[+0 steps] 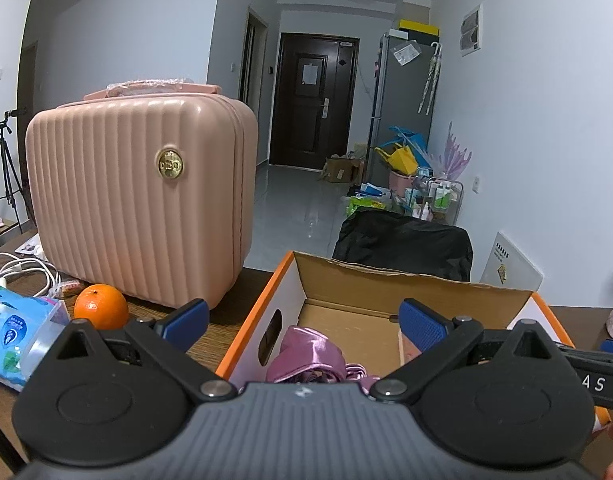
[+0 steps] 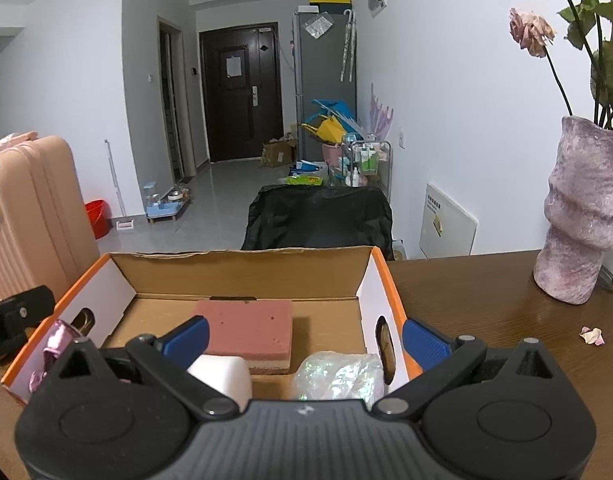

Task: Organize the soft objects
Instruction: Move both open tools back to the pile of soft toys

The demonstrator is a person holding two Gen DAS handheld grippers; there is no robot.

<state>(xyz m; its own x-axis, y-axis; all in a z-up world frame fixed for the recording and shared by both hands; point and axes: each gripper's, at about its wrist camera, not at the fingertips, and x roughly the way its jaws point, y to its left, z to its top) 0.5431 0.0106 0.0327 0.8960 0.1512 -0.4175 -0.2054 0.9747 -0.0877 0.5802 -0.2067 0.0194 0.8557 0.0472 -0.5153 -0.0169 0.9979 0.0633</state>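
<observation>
pink sponge (image 2: 248, 330) | layered block, flat in cardboard box (image 2: 242, 270) | both grippers' jaws spread, empty

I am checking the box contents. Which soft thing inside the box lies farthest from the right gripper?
The pink layered sponge. It lies flat near the middle of the box, beyond the white block and the shiny wrapped bundle, which sit close under the open right gripper.

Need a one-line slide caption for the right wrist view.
Right gripper, jaws open and empty, above a cardboard box holding a pink sponge, white block and iridescent bundle.
</observation>
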